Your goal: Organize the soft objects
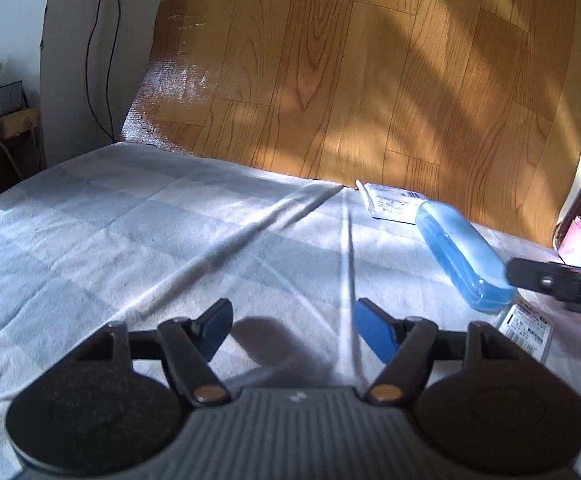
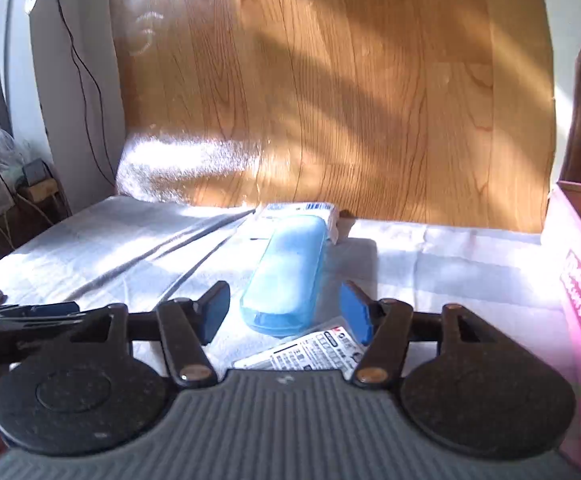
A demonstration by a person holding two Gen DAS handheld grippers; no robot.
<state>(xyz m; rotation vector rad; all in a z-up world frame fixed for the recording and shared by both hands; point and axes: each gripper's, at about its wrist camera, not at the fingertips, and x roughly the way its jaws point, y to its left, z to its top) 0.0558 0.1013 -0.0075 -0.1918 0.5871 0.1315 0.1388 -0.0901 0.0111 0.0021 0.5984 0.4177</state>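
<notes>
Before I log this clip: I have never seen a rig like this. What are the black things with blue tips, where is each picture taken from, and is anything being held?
They are two hand-held grippers, each with a camera looking along its two blue-padded fingers. One picture is from the left gripper, the other from the right gripper. Both stand open and hold nothing. On the white cloth lie a light blue case, a white printed packet behind it and a printed label card in front of it. The case's near end lies between the right gripper's fingers, untouched. A pink box stands at the right.
</notes>
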